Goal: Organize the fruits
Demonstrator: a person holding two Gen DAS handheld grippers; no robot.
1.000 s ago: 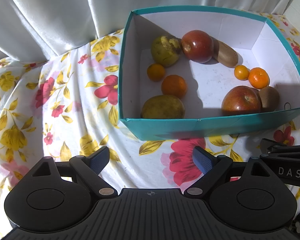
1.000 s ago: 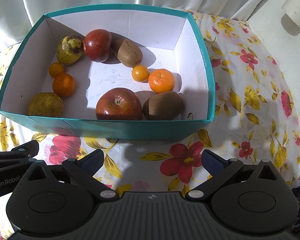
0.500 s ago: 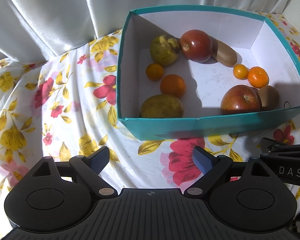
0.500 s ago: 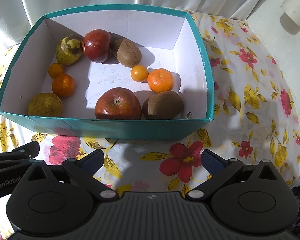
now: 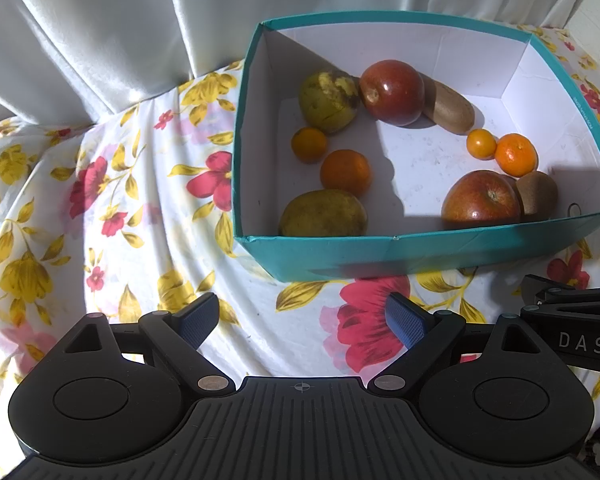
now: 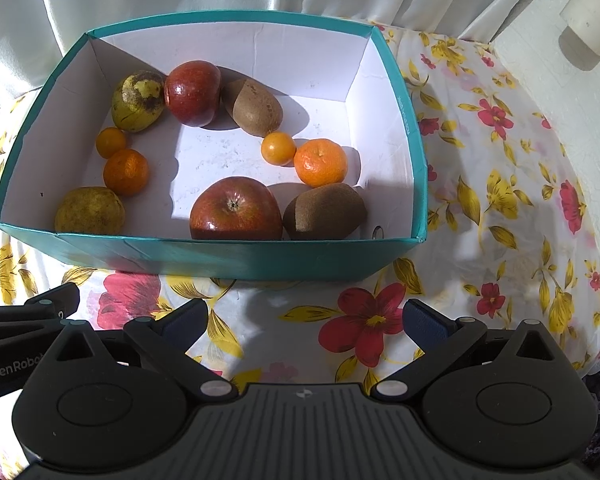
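Note:
A teal box (image 5: 380, 256) (image 6: 220, 258) with a white inside holds several fruits: two red apples (image 6: 236, 210) (image 6: 193, 93), two kiwis (image 6: 325, 212) (image 6: 258, 107), two pears (image 6: 90, 211) (image 6: 139, 100) and several small oranges (image 6: 321, 162) (image 6: 125, 172). In the left wrist view the near apple (image 5: 482, 198) and near pear (image 5: 324, 214) lie by the front wall. My left gripper (image 5: 302, 322) is open and empty, in front of the box. My right gripper (image 6: 304, 322) is open and empty, also in front of the box.
The box stands on a floral cloth (image 5: 100, 200) (image 6: 500, 200). White curtains (image 5: 120, 20) hang behind. A pale wall (image 6: 572, 80) stands at the right. Each gripper's side shows at the edge of the other's view (image 5: 576, 332) (image 6: 16, 340).
Both grippers stay open and nearly still. The box has drifted slightly leftward in both views.

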